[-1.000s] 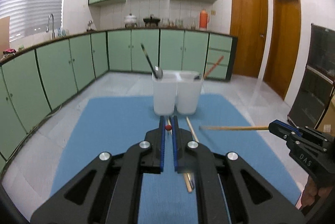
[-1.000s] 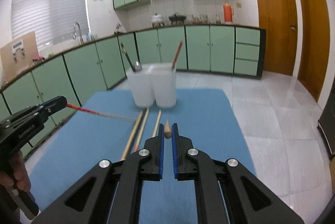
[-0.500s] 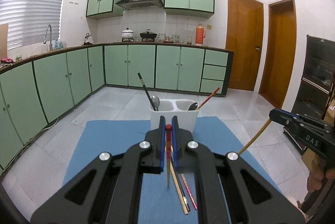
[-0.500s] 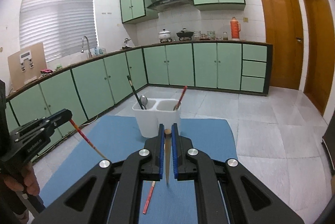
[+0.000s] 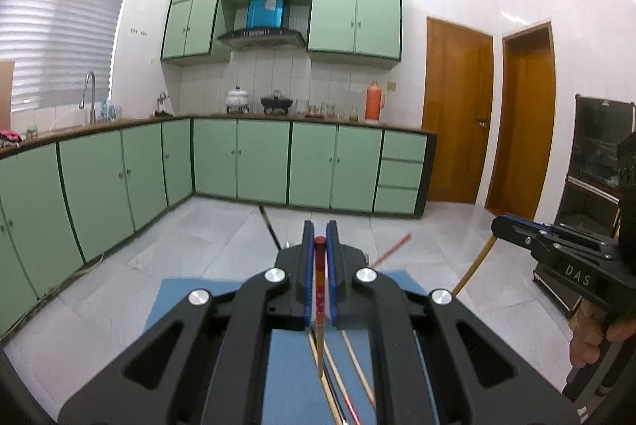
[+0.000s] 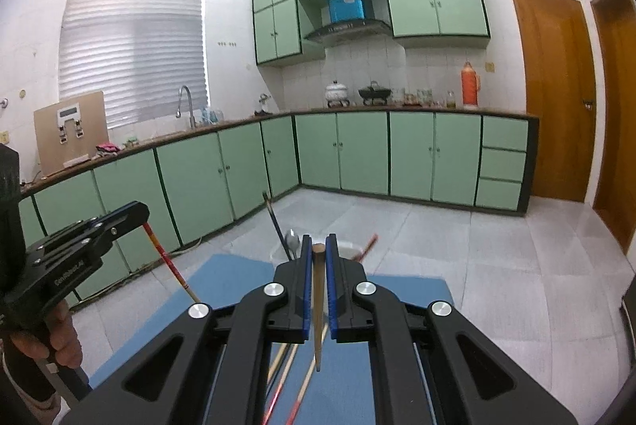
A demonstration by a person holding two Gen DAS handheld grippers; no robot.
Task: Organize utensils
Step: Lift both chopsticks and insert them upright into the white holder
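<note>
My left gripper [image 5: 319, 238] is shut on a red-topped chopstick [image 5: 319, 290] that hangs point down above the blue mat [image 5: 190, 299]. My right gripper [image 6: 318, 250] is shut on a plain wooden chopstick [image 6: 318, 309], also hanging point down. Each gripper shows in the other's view, the left [image 6: 131, 214] and the right [image 5: 501, 226]. The white utensil holder [image 6: 349, 250] is mostly hidden behind the right gripper; a black-handled spoon [image 6: 292, 240] and a red chopstick [image 6: 367, 246] stick out of it. Several chopsticks [image 5: 346, 377] lie on the mat.
Green kitchen cabinets [image 5: 258, 162] run along the far wall and the left side. Wooden doors [image 5: 457, 115] stand at the right. A dark glass-fronted cabinet [image 5: 596, 162] is at the far right. The mat lies on a pale tiled floor [image 6: 497, 246].
Both grippers have risen and tilted up, lifting their chopsticks from level to hanging point down. The holder has dropped low in view behind the jaws.
</note>
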